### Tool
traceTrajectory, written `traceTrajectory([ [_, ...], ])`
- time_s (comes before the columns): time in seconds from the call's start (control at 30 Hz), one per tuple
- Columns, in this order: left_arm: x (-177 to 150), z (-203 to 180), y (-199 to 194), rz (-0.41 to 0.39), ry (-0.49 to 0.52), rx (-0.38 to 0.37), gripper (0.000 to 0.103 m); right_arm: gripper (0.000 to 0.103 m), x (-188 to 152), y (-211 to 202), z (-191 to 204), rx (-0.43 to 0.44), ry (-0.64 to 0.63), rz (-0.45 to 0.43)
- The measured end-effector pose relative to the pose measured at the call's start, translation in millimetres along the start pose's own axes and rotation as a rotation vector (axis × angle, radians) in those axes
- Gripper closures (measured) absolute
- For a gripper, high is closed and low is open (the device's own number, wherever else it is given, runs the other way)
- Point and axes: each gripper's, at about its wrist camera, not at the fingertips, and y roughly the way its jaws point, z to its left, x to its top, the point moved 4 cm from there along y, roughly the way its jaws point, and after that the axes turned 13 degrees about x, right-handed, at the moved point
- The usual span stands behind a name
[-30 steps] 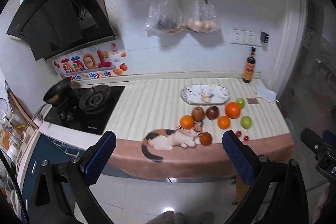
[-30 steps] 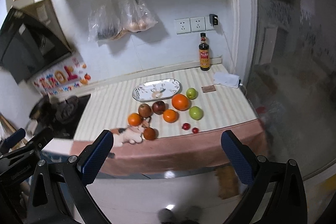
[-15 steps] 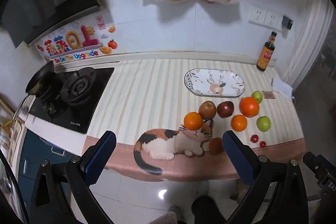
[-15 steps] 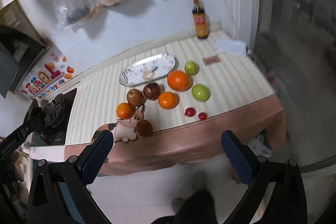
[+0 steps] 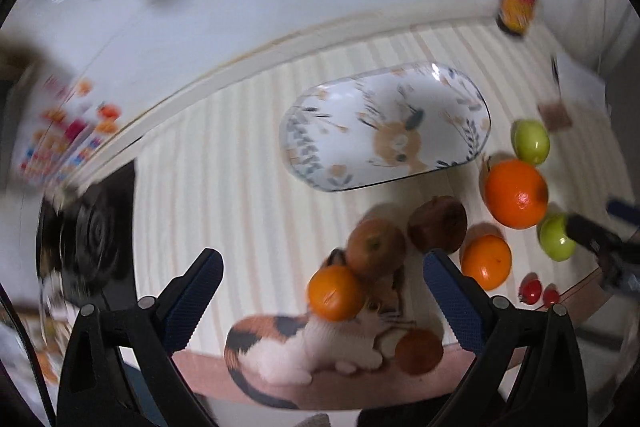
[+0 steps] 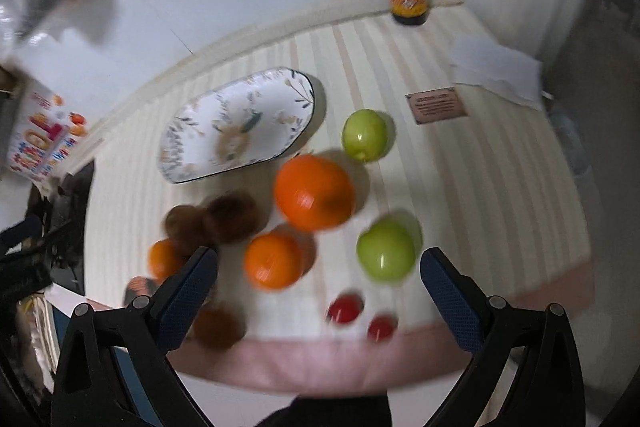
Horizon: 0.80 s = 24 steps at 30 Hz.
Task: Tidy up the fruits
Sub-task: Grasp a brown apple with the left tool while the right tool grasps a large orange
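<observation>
Orange and brown fruit crowd my left wrist view: the left gripper (image 5: 322, 301) hangs released and empty above a small orange (image 5: 336, 291) touching a brown apple (image 5: 375, 248), with the oval plate (image 5: 320, 131) bare behind. From the right wrist view, my right gripper (image 6: 318, 295) is likewise spread wide, holding nothing, over a mid-sized orange (image 6: 274, 259) and green apple (image 6: 386, 251). I'd centre on one fruit, descend squarely, and avoid nudging its neighbours.

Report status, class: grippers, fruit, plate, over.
Left gripper open, empty; right gripper open, empty. Fruit loose on counter, big orange beside bare plate. Cat figure lies among near fruit.
</observation>
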Motion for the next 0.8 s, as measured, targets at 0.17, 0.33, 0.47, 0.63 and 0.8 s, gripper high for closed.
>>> traceTrajectory([
  [0.17,19.7,-37.8,29.5,0.052,0.177,-0.042,0.018,0.006,31.0,75.4,-16.7,0.018,-0.035,0.157],
  [0.33,30.8,-72.7,44.1,0.065,0.364,-0.084,0.018,0.022,40.8,116.3,-22.0,0.159,-0.001,0.213],
  [0.47,33.7,-99.8,56.0,0.103,0.478,-0.131,0.018,0.023,31.1,110.0,-25.8,0.167,0.019,0.231],
  [0.63,31.0,-130.6,68.7,0.127,0.637,-0.143,0.018,0.023,10.3,100.2,-41.0,0.151,0.035,0.229],
  [0.8,19.8,-150.4,87.2,0.19,0.747,-0.16,0.018,0.023,4.8,95.7,-52.4,0.152,0.054,0.236],
])
